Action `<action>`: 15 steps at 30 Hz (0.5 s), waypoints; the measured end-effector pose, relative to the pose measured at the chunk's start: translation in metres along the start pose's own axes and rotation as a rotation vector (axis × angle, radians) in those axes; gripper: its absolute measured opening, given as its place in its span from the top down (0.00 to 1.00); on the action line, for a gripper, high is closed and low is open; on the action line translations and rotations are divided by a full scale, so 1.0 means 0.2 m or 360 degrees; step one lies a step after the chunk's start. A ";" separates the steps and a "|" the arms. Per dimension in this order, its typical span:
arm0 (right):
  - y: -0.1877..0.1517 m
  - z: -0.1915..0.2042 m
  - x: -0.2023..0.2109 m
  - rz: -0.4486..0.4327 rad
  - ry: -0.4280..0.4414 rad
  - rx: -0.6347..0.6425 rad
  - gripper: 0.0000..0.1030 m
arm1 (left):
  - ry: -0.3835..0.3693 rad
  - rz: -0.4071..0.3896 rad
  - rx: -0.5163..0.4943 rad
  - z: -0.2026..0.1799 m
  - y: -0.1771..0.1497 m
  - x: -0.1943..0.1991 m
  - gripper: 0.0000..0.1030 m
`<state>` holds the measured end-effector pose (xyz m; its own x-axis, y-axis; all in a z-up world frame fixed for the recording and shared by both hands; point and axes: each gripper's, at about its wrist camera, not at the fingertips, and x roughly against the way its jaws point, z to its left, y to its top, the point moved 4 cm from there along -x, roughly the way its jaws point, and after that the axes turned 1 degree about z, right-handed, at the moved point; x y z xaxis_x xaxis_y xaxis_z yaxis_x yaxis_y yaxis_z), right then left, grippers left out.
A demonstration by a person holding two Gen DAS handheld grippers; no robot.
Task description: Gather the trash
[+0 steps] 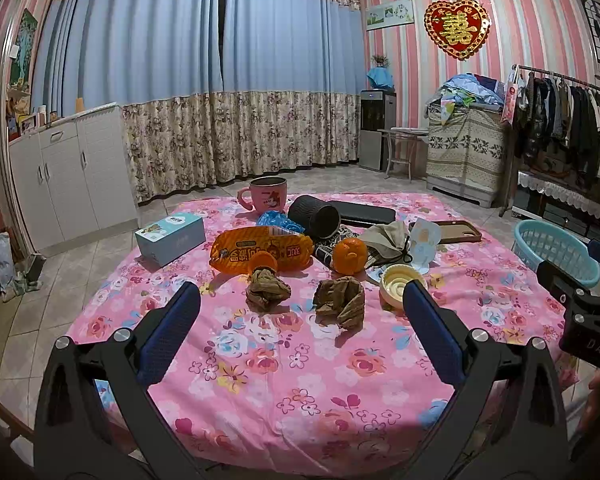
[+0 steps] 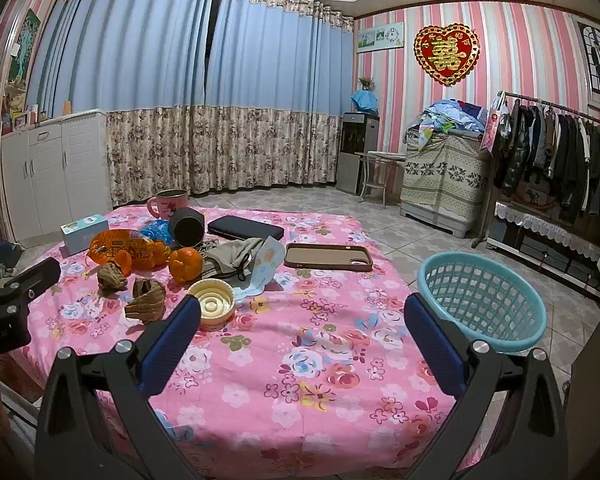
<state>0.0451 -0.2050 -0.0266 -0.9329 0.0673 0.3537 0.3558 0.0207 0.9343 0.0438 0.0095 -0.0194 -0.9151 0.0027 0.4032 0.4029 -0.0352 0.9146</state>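
Two crumpled brown paper wads lie on the pink floral tablecloth, just beyond my left gripper, which is open and empty. Behind them sit an orange snack wrapper, a blue crumpled wrapper, an orange and a cream plastic lid. In the right wrist view the wads and the lid lie to the left of my right gripper, which is open and empty. A teal plastic basket stands off the table's right edge.
Further back on the table are a pink mug, a black cylinder on its side, a light blue box, a dark flat case, a brown phone case and a grey cloth pouch. A clothes rack stands at right.
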 end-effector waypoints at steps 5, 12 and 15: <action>0.00 0.01 0.01 0.0001 -0.0001 0.0001 0.04 | 0.0002 0.0000 0.0001 0.00 0.00 0.00 0.05; 0.00 0.01 0.00 0.0003 -0.0003 0.0001 0.04 | 0.0000 0.0001 0.0000 0.00 0.00 0.00 0.05; 0.00 0.01 0.01 0.0001 -0.0004 0.0003 0.04 | 0.0000 0.0000 0.0000 0.00 0.00 0.00 0.05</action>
<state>0.0440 -0.2031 -0.0266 -0.9326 0.0700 0.3541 0.3564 0.0225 0.9341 0.0441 0.0095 -0.0196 -0.9150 0.0028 0.4034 0.4031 -0.0350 0.9145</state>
